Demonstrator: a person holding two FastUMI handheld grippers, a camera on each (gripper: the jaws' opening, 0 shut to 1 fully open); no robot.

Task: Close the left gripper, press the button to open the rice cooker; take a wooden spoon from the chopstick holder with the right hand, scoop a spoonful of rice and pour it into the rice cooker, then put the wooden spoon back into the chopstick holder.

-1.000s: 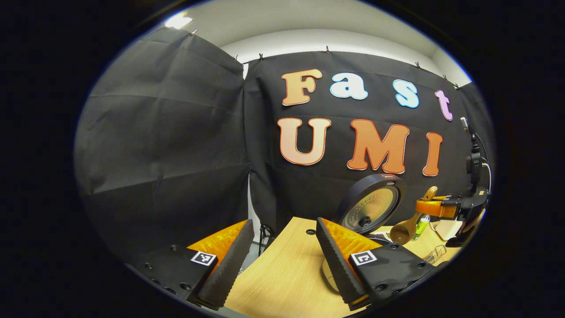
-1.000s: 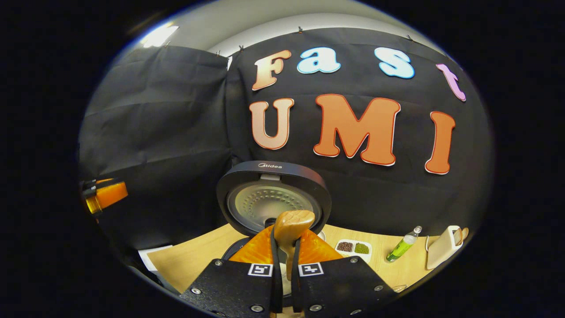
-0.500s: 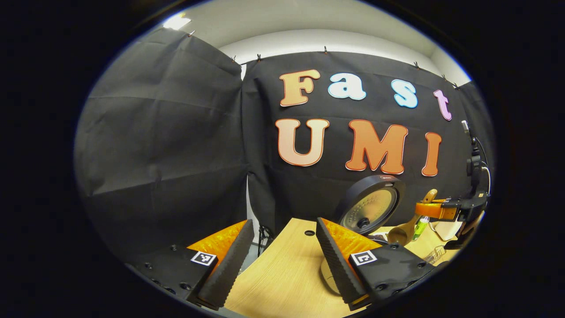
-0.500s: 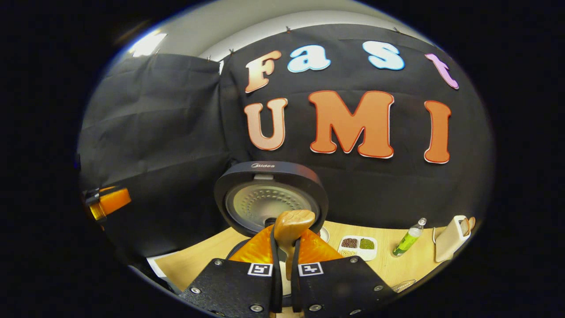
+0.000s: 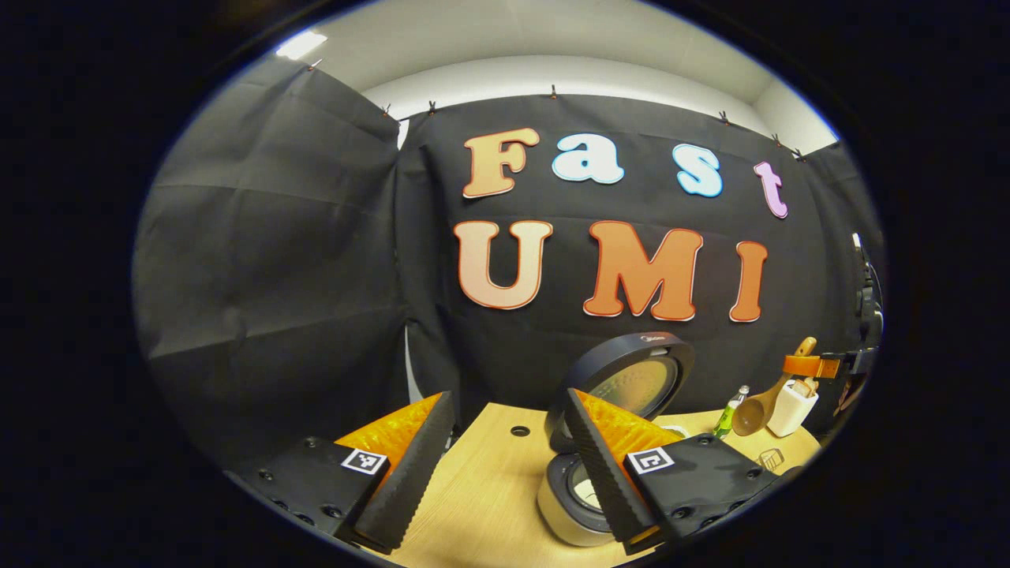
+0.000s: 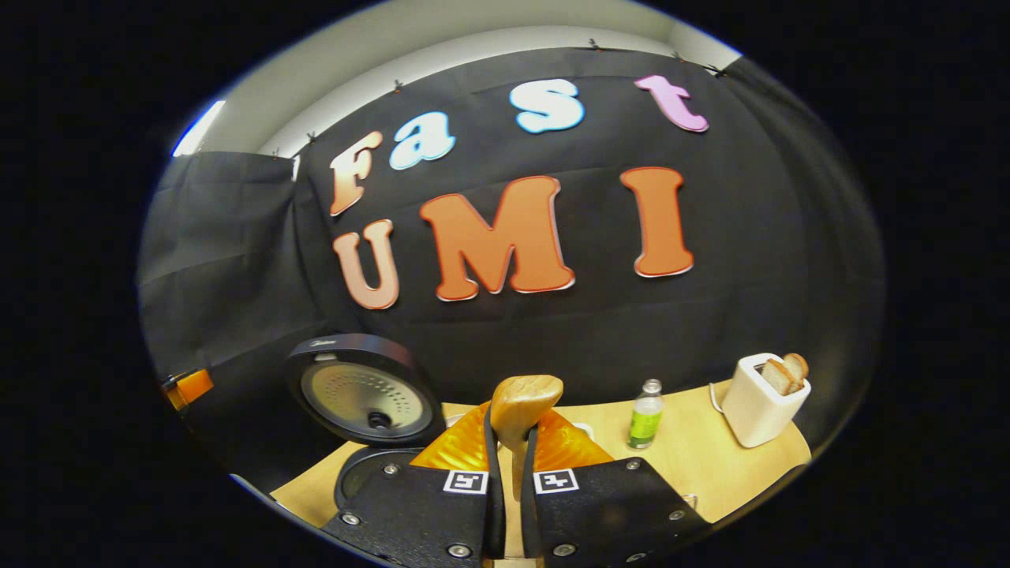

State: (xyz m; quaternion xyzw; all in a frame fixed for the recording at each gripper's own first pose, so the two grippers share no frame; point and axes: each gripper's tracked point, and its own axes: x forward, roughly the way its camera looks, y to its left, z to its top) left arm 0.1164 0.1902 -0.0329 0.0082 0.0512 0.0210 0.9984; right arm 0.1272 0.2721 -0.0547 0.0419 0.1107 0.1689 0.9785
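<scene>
The rice cooker [image 5: 572,497] stands on the wooden table [image 5: 489,481] with its round lid [image 5: 627,383] raised, just behind the right finger of my left gripper [image 5: 505,473], which is open and holds nothing. Far to the right, my right gripper [image 5: 821,365] holds the wooden spoon [image 5: 750,414] with its bowl hanging down near a white box [image 5: 791,406]. In the right gripper view, my right gripper [image 6: 511,442] is shut on the wooden spoon's handle [image 6: 525,398]. There the open rice cooker [image 6: 363,390] sits to the lower left and the left gripper [image 6: 185,386] at the far left.
A green bottle [image 6: 647,414] stands on the table [image 6: 710,465] right of the spoon handle. The white box [image 6: 757,398] with brown pieces in its top is farther right. A small wire-mesh holder [image 5: 769,459] sits near the table's right edge.
My right gripper has swung to the right with the spoon, so the cooker slid to the left in its view. The left gripper view has turned right, bringing the cooker nearer.
</scene>
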